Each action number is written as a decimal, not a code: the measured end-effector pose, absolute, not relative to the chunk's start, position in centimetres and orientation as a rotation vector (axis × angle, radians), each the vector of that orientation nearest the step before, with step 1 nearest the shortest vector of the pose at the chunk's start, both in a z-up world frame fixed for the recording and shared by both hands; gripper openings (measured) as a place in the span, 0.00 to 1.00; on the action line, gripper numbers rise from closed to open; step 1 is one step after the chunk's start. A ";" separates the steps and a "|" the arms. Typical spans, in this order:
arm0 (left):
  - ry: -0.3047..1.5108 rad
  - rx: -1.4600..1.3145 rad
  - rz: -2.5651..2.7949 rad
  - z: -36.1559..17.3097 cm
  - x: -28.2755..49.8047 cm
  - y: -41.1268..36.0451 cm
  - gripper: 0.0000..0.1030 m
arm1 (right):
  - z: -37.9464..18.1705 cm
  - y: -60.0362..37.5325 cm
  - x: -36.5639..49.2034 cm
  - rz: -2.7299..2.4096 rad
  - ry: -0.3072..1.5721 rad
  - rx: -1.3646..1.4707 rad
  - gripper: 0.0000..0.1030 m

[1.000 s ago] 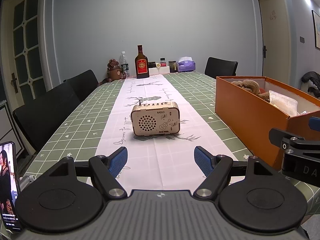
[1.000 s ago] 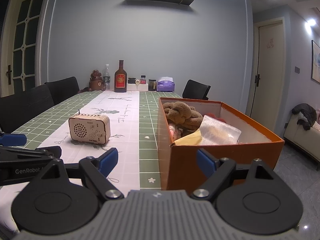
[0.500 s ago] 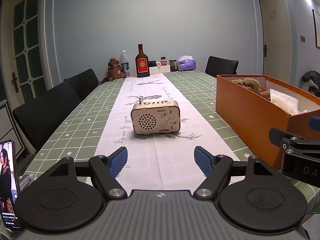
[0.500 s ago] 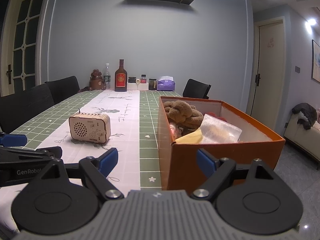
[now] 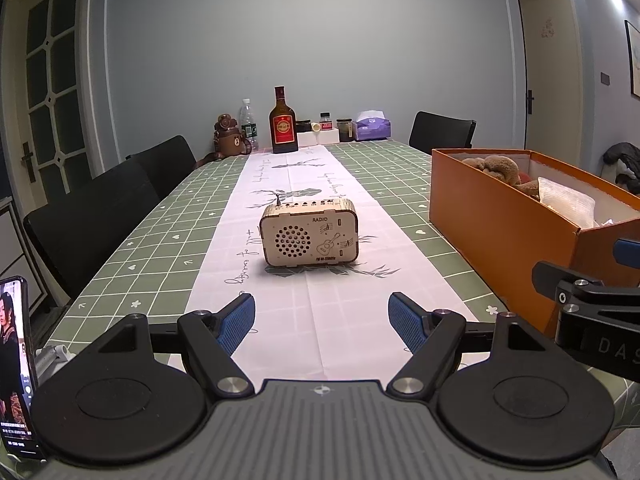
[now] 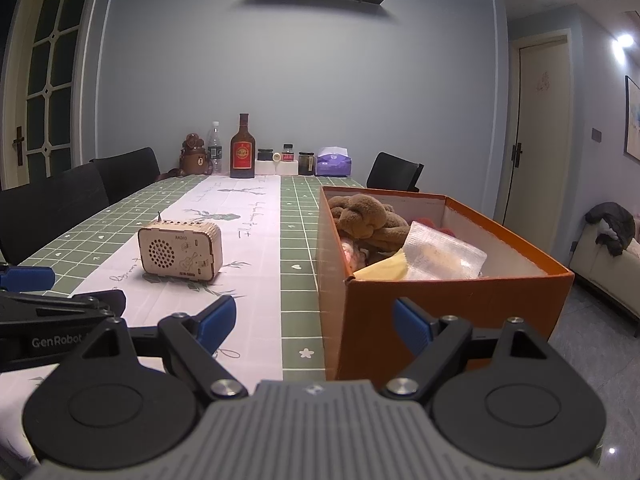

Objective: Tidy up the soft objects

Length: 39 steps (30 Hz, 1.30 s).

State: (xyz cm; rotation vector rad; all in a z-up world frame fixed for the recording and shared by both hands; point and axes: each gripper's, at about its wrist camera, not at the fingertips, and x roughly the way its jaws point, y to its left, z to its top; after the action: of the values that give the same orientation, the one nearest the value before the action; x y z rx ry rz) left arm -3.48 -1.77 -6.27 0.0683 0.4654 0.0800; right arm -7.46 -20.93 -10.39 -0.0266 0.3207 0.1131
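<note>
Left wrist view: left gripper (image 5: 321,322) low over the white runner (image 5: 320,312), jaws spread wide, nothing between them.
Right wrist view: right gripper (image 6: 312,322) before the near end of the box (image 6: 456,308), jaws spread wide, nothing held.
Pads: blue pads (image 5: 236,324) of the left gripper clear of all objects; blue pads (image 6: 408,326) of the right gripper in front of the box wall, contact cannot be told.
Box: orange, open top, on the green checked cloth (image 6: 296,264) at the table's right edge, right of the runner.
Soft objects: brown plush (image 6: 370,220) inside the box at its far end; clear bag (image 6: 444,254) and yellow piece (image 6: 384,270) inside at the near end; a pink item partly hidden beneath them.
Radio: wooden radio (image 5: 309,232) upright on the runner, ahead of the left gripper, well apart from the box.
Far end of table: brown bottle (image 5: 283,124), water bottle (image 5: 248,122), bear figure (image 5: 228,138), jars, tissue box (image 5: 373,128).
Phone: phone (image 5: 14,364) upright at the left edge, screen lit.
Chairs: black chairs (image 5: 96,216) along the left side; one at the far right corner.
</note>
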 end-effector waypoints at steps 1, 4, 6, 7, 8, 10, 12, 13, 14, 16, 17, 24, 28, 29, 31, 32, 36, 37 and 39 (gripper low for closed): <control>0.466 0.068 0.080 -6.3 -3.5 -1.8 0.87 | -10.4 -20.9 -7.4 0.114 0.322 -0.027 0.82; 0.466 0.068 0.080 -6.3 -3.5 -1.8 0.87 | -10.5 -20.9 -7.4 0.115 0.325 -0.026 0.82; 0.466 0.068 0.079 -6.3 -3.5 -1.8 0.87 | -10.5 -20.9 -7.4 0.114 0.324 -0.028 0.82; 0.466 0.067 0.079 -6.3 -3.5 -1.8 0.87 | -10.5 -20.8 -7.4 0.114 0.324 -0.028 0.82; 0.466 0.067 0.079 -6.3 -3.5 -1.8 0.86 | -10.5 -20.8 -7.5 0.115 0.324 -0.029 0.82; 0.466 0.067 0.079 -6.3 -3.5 -1.8 0.87 | -10.5 -20.7 -7.4 0.116 0.325 -0.030 0.82; 0.466 0.067 0.079 -6.3 -3.5 -1.7 0.87 | -10.5 -20.7 -7.5 0.115 0.325 -0.029 0.82; 0.467 0.066 0.078 -6.3 -3.5 -1.7 0.87 | -10.5 -20.7 -7.5 0.115 0.326 -0.030 0.82; 0.467 0.066 0.079 -6.3 -3.5 -1.8 0.87 | -10.5 -20.7 -7.5 0.116 0.327 -0.030 0.82; 0.467 0.066 0.079 -6.3 -3.5 -1.7 0.87 | -10.6 -20.7 -7.4 0.118 0.330 -0.030 0.82; 0.468 0.065 0.079 -6.3 -3.5 -1.7 0.87 | -10.6 -20.7 -7.4 0.119 0.331 -0.030 0.82; 0.469 0.063 0.080 -6.4 -3.5 -1.8 0.87 | -10.8 -20.6 -7.4 0.122 0.337 -0.031 0.82; 0.471 0.059 0.081 -6.5 -3.5 -1.8 0.87 | -10.8 -20.5 -7.4 0.123 0.342 -0.029 0.82; 0.471 0.060 0.081 -6.4 -3.5 -1.8 0.87 | -10.8 -20.5 -7.4 0.123 0.342 -0.029 0.82; 0.471 0.060 0.081 -6.4 -3.5 -1.8 0.86 | -10.8 -20.5 -7.4 0.123 0.342 -0.030 0.82; 0.471 0.060 0.081 -6.4 -3.5 -1.8 0.86 | -10.8 -20.5 -7.4 0.123 0.342 -0.031 0.82; 0.471 0.059 0.080 -6.4 -3.5 -1.8 0.87 | -10.9 -20.5 -7.2 0.126 0.345 -0.032 0.82; 0.471 0.058 0.080 -6.5 -3.5 -1.8 0.87 | -10.8 -20.5 -7.2 0.126 0.345 -0.032 0.82; 0.471 0.057 0.081 -6.5 -3.5 -1.8 0.87 | -10.9 -20.4 -7.2 0.126 0.346 -0.032 0.82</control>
State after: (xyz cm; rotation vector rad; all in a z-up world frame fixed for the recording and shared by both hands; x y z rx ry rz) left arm -3.52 -1.83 -6.52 0.0571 0.4709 0.0808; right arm -7.21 -20.44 -10.85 -0.0321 0.3456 0.1261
